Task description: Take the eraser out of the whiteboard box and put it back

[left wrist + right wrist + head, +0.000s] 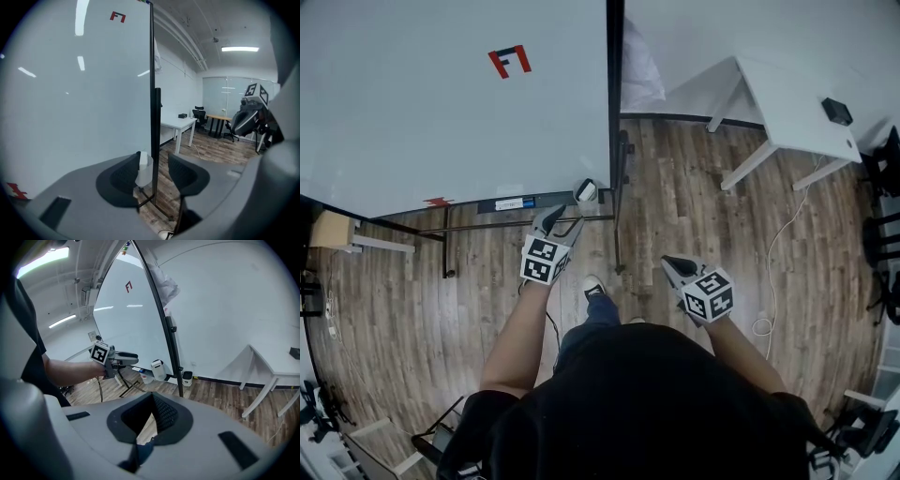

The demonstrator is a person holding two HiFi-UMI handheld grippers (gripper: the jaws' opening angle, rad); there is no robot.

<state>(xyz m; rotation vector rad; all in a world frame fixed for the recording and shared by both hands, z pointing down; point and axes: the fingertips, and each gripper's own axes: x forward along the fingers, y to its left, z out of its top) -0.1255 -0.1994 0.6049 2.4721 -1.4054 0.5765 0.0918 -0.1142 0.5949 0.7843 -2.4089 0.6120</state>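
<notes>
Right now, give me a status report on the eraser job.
Left claw open, empty, short of the whiteboard box. Right claw shut, empty, farther off. Eraser looks seated in the box. Black stand post close beside it.

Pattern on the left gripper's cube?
Black-and-white square markers on the cube; clearest in the head view.

Bright, even indoor light comes from ceiling strips (240, 48); their streaks glare on the whiteboard (70, 117). Both gripper views bow and darken at the rims; shadows seem soft.
</notes>
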